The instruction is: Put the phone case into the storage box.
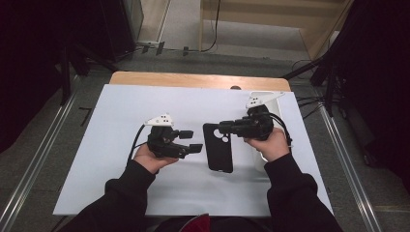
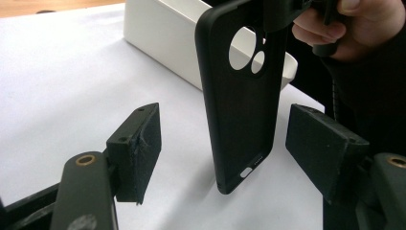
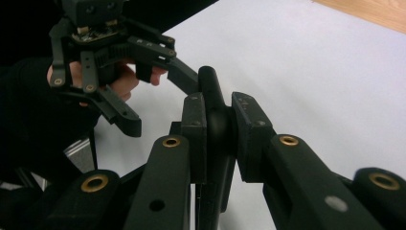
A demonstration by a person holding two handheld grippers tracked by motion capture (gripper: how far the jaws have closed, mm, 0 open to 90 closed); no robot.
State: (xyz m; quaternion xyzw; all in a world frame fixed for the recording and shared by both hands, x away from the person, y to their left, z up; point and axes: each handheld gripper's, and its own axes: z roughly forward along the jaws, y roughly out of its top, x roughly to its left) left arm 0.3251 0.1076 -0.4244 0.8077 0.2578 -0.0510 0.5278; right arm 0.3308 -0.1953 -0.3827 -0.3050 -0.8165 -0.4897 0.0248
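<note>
Right gripper (image 1: pixel 223 127) clamps phone case (image 1: pixel 218 147) by its far end. Left gripper (image 1: pixel 192 140) waits just left, jaws wide. Handover stage; next, close left on case.

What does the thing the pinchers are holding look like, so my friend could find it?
On the white table, look between the two hands. There hangs a flat black rubbery phone case with round camera holes, pinched at its top end by the right gripper. Nothing else there is flat and black.
</note>
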